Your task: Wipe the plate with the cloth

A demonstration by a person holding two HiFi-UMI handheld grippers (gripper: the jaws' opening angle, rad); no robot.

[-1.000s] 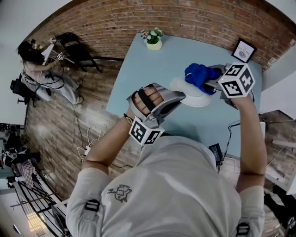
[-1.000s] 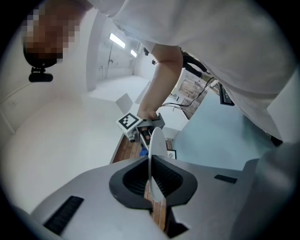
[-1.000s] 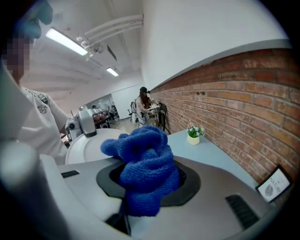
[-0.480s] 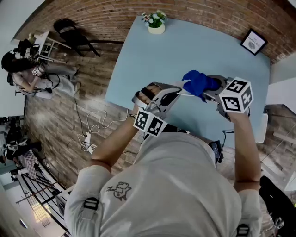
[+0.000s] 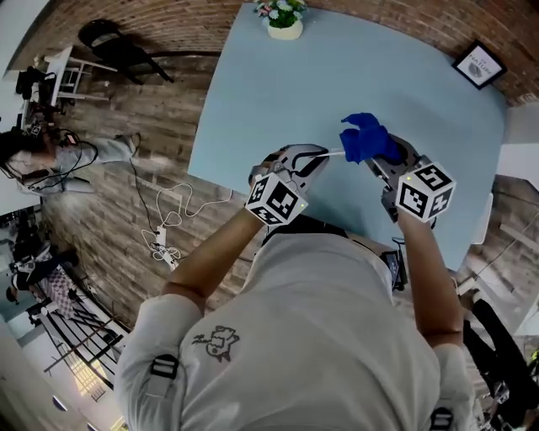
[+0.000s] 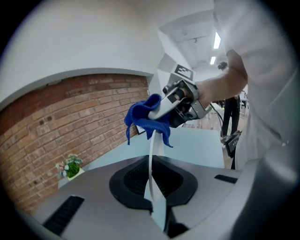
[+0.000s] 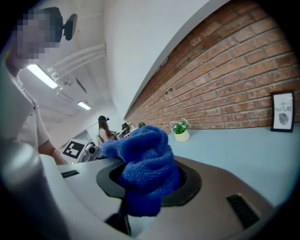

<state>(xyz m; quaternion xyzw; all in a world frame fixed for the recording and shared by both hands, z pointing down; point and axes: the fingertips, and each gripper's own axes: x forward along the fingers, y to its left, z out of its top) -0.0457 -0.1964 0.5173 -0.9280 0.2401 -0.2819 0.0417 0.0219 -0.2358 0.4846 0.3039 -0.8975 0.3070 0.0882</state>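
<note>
Plate: white, edge-on, clamped in closed jaws of left gripper, over near side of light-blue table. Cloth: blue, bunched, pinched by right gripper, apparently touching plate's rim. Flower pot, framed picture: far edge.
</note>
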